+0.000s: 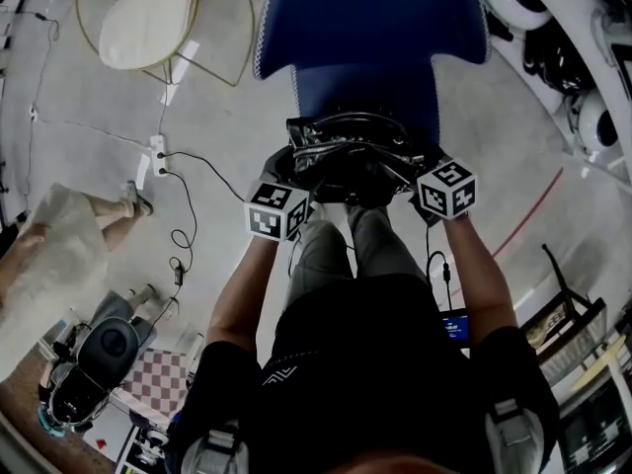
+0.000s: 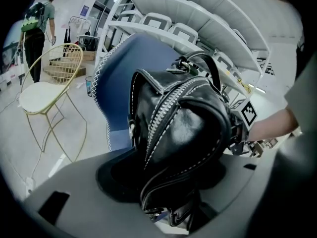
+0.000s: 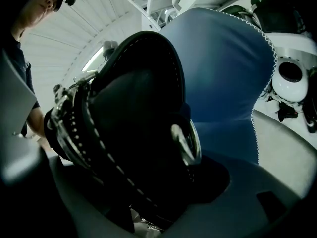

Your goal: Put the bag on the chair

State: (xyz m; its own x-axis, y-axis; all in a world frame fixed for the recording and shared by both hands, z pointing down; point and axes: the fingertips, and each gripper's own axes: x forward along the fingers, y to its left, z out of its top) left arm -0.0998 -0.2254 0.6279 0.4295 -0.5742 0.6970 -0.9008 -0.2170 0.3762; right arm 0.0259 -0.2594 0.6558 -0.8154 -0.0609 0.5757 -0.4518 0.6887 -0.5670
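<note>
A black leather bag (image 1: pixel 346 151) with silver zips and carry handles hangs between my two grippers, at the front edge of the blue chair's seat (image 1: pixel 365 92). My left gripper (image 1: pixel 296 178) is shut on the bag's left end (image 2: pixel 183 128), which fills its jaws. On the other side, my right gripper (image 1: pixel 415 174) is shut on the bag's right end (image 3: pixel 133 133), next to a metal ring. The chair's blue backrest (image 2: pixel 116 68) (image 3: pixel 223 68) with white stitched edging rises just behind the bag. Whether the bag's underside touches the seat is hidden.
A gold wire chair (image 1: pixel 148 23) (image 2: pixel 44 93) with a white cushion stands at the far left. A power strip and cable (image 1: pixel 158 156) lie on the floor left of me. A person (image 1: pixel 59 245) and a backpack (image 1: pixel 99 354) are at the left; white machinery (image 1: pixel 553 28) at the right.
</note>
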